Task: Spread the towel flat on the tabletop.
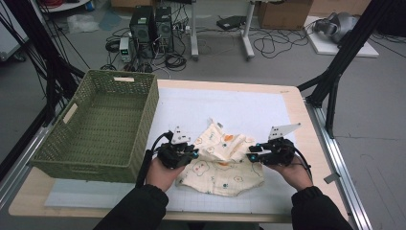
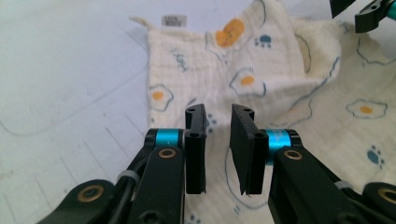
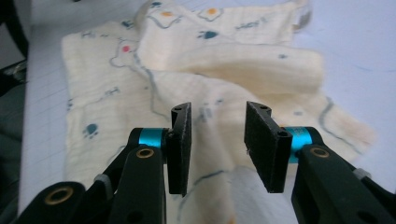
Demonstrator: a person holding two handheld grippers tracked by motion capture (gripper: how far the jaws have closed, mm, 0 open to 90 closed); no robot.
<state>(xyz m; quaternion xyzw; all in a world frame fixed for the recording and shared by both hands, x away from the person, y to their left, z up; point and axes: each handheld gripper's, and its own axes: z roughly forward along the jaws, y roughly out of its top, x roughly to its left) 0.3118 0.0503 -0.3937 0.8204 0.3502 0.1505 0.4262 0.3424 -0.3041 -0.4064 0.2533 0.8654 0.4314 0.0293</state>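
While the wooden table (image 1: 297, 103) runs well past the work on its far and right sides, its white mat (image 1: 249, 108) lies bare beyond the cloth, leaving free room there. At the table's left end stands the green woven basket (image 1: 143, 112), its right wall just beside the left hand; that side is the tight one. The basket's near left corner juts past the table edge.

Between the two hands, on the mat's near half, lies the cream cloth (image 1: 225, 175), printed with fried eggs and paw marks. It is rumpled: a fold is turned over its far part, and a small label (image 2: 173, 20) sits at a far corner. Its near hem stops short of the mat's front edge.

Seen from above, the left gripper (image 1: 194, 154) hovers at the cloth's left edge and the right gripper (image 1: 252, 156) at its right edge. From the left gripper view, its jaws stand apart over the cloth with nothing between the pads; they are released. From the right gripper view, those jaws also stand apart, wider, gripping nothing, with the cloth lying beneath them.

Both sleeves are cut off by the bottom of the high view. How the cloth lies under its fold cannot be made out.
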